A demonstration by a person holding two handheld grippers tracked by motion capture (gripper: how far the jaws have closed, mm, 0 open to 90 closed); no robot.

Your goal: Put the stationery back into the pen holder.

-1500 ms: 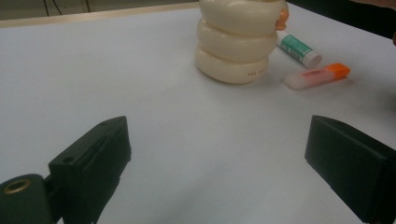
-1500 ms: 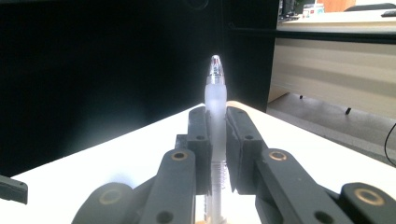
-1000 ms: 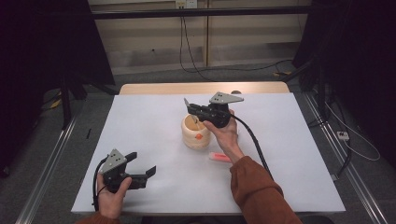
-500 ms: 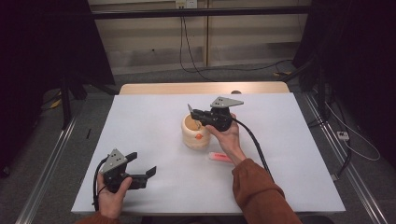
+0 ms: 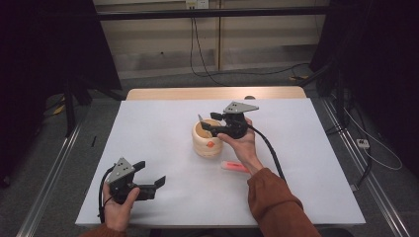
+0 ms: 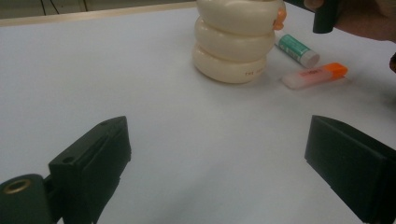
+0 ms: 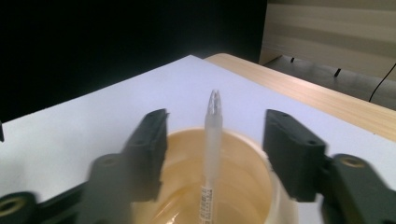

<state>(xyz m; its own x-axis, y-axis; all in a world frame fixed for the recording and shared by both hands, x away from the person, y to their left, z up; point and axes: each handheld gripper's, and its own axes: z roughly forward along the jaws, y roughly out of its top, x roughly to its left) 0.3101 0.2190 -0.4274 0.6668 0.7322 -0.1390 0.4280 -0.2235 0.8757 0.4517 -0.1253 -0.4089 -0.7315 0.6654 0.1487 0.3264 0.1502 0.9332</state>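
So your right gripper (image 7: 212, 154), jaws wide, has a pen (image 7: 212, 140) standing in the cream holder (image 5: 207, 139) at frame centre, apparently released, while the highlighter (image 6: 316, 75) and green-capped stick (image 6: 296, 49) remain on the table and your left gripper (image 6: 224, 154) idles wide open.

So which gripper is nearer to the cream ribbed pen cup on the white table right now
The right gripper is nearer: it hangs over the rim of the cream ribbed pen cup, jaws open either side of a translucent pen. The left gripper is well away, near the person's table edge.
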